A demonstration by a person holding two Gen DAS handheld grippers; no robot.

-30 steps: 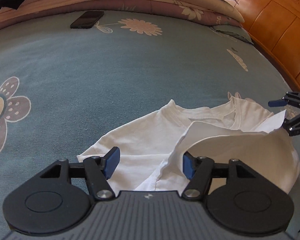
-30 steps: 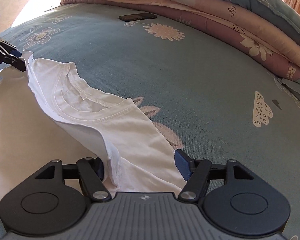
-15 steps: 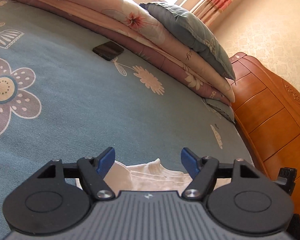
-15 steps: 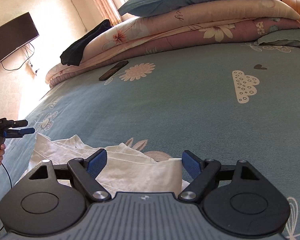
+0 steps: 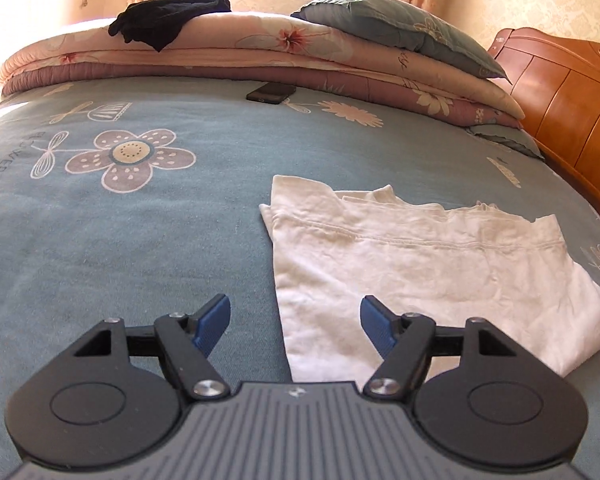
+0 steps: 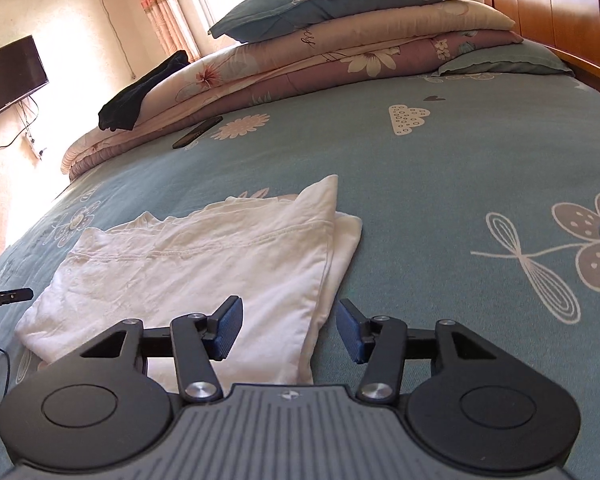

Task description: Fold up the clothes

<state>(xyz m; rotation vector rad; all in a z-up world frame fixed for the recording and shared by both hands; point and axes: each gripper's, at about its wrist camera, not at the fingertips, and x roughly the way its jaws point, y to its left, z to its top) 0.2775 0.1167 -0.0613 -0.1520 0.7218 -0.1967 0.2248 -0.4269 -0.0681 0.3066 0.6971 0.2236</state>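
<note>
Two grippers: we hold both above a blue flowered bedsheet [image 5: 140, 248], neither one gripping anything.
Left gripper [image 5: 295, 327]: jaws spread apart, empty; we see the shirt's left edge lying below the gap.
White shirt [image 5: 420, 264]: folded, flat on the sheet, between our two grippers.
Right gripper [image 6: 289, 328]: jaws have just been closing but stand apart, empty, over the shirt's right edge.
Far side: black phone [image 5: 271, 92] beside stacked quilts [image 5: 300, 60].

We see white shirt [image 5: 420, 264] folded, flat on blue bedsheet [image 5: 140, 240]. Left gripper [image 5: 295, 326] open, jaws empty, straddling shirt's left edge. Black phone [image 5: 271, 92] near stacked quilts [image 5: 260, 60].
</note>
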